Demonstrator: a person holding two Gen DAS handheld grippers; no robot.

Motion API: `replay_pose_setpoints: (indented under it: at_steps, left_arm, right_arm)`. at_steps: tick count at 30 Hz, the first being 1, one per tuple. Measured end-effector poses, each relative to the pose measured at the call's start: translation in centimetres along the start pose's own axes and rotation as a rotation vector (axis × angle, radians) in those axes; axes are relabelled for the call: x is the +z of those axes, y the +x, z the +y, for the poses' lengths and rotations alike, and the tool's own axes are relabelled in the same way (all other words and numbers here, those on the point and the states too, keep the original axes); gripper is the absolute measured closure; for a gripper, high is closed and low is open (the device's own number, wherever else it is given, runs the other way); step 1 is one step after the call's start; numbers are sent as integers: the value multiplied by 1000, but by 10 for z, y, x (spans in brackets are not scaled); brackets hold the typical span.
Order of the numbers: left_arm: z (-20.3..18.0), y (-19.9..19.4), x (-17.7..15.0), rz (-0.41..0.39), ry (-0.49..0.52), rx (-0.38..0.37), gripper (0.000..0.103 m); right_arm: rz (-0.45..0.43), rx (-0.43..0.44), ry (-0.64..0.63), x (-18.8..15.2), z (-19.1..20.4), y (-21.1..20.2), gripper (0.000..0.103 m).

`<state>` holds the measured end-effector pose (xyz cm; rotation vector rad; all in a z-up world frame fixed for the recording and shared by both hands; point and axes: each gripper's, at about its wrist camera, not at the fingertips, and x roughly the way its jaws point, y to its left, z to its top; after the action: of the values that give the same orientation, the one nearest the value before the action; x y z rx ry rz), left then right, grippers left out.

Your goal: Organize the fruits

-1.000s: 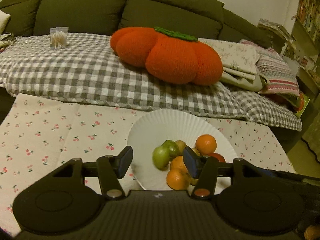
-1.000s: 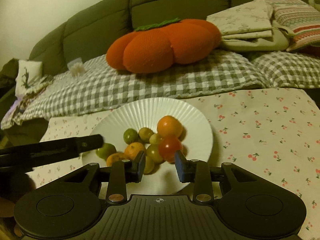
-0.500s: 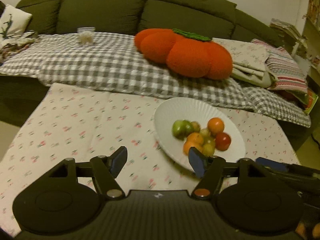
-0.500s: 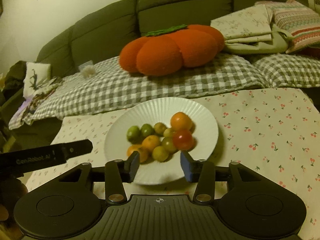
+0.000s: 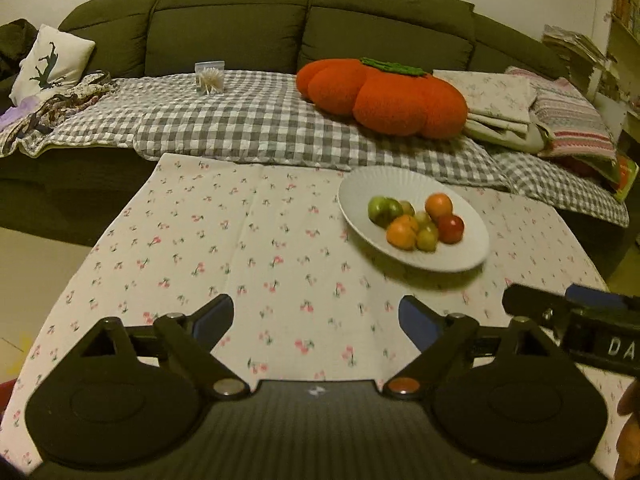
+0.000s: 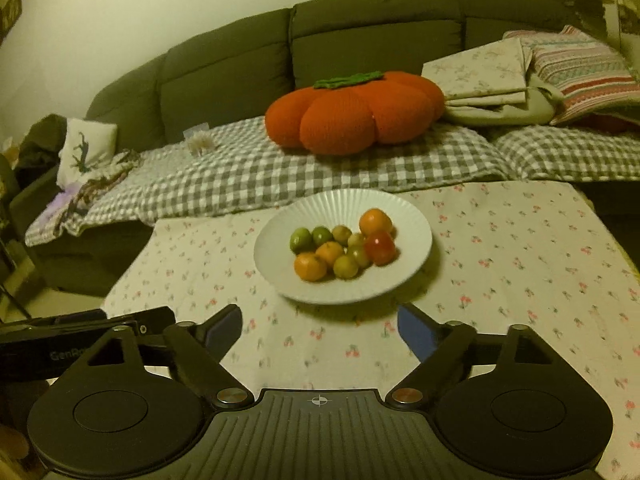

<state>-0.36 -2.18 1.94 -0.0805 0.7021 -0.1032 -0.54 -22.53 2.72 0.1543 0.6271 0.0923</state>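
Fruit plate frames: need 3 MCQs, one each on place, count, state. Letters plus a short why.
1. Where do the fruits lie?
A. On the white plate, which stands on the cherry-print tablecloth
B. On the checked blanket
C. Inside the pumpkin cushion

2. How many red fruits are on the plate?
A. None
B. One
C. Three

3. How does the right gripper stand?
A. Shut on an orange
B. Shut on the plate's rim
C. Open, nothing between its jaws

Key:
1 A: the whole fruit pile sits in the plate, in front of the sofa.
2 B: a single red fruit shows among orange and green ones.
3 C: the jaws have just been opening and stand wide over bare cloth, short of the plate.
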Motion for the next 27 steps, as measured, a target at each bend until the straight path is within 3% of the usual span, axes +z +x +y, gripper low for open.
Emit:
replay_pose_setpoints:
  at_steps: [6,11,22,27]
  left_arm:
    - [4,-23,-9,-19,-5,21,2]
    - [2,-26,-11,-40,17,25,1]
    - [-3,-17,-8,-70,58,38,1]
    - [-3,-13,-9,-55,52,24,1]
  right_arm:
    - [-29,-23,25,-10,3,-25,6]
    - [-49,-57,42,-18,1,-39,1]
    - [-10,-87,-7,-32,-5,-24,0]
    - [-32,-96,-2,-33,-5,-27,0]
